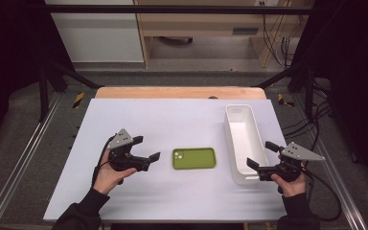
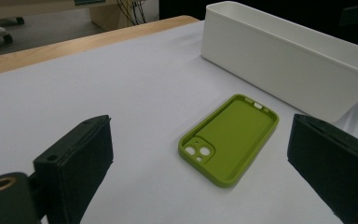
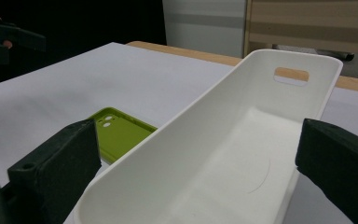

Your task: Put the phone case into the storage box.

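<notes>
The green phone case (image 1: 194,158) lies flat on the white counter (image 1: 163,120), between the left tongs (image 1: 147,149) and a long white bin (image 1: 242,141). Both tongs are released; the right tongs (image 1: 262,155) straddle the bin's near end.

This is looking like a lab or a recording room set up for testing, not a home. A flat white surface (image 1: 172,124) on a light wooden tabletop (image 1: 179,92) is sitting inside a frame of silver aluminium rails (image 1: 17,167) and black metal struts (image 1: 60,72), with black curtains (image 1: 9,57) hanging at both sides. Loose black cables (image 1: 278,43) are dangling behind, beside a plain plywood bench (image 1: 201,28) and a white cabinet (image 1: 96,33). Yellow-and-black hazard tape (image 1: 78,99) is marking the grey carpeted floor (image 1: 33,115) near the frame's feet.
</notes>
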Action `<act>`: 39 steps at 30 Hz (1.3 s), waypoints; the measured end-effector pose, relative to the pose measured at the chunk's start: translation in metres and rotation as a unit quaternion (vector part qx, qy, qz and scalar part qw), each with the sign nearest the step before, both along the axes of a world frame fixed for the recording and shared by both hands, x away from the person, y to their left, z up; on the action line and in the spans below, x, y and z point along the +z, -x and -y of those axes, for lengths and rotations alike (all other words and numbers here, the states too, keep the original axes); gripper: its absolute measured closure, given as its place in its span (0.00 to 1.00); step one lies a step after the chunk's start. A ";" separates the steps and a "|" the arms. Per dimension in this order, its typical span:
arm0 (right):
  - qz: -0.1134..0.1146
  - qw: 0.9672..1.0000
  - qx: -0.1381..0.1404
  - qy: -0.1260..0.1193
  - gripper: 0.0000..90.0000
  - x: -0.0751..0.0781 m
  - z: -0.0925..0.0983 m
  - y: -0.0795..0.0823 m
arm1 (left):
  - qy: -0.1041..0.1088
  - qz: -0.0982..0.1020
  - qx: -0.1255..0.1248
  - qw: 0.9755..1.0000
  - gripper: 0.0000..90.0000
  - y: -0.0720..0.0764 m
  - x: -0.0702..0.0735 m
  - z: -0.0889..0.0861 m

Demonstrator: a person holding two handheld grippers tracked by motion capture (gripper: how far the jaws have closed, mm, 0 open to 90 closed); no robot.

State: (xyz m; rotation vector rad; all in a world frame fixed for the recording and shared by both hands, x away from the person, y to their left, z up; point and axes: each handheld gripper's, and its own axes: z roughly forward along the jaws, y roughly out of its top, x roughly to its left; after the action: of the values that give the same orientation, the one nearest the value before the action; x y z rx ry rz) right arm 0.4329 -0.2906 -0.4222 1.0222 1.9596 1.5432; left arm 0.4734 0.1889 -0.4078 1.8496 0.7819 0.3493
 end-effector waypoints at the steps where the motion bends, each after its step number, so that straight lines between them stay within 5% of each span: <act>1: 0.000 1.000 0.000 0.000 0.00 0.000 0.000 0.000 | 0.000 0.001 -0.001 1.000 0.08 -0.001 0.001 0.002; 30: -0.001 1.000 0.002 0.001 0.00 0.002 0.000 0.001 | -0.019 -0.001 -0.007 1.000 0.27 -0.035 -0.001 0.073; 39: -0.001 1.000 0.003 0.004 0.01 0.001 0.000 0.000 | -0.028 -0.003 -0.005 1.000 0.43 -0.043 -0.005 0.085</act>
State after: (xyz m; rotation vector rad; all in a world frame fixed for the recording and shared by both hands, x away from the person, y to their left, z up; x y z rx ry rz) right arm 0.4325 -0.2903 -0.4211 1.0172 1.9696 1.5370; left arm 0.5163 0.1035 -0.4126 1.9080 0.7743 0.3630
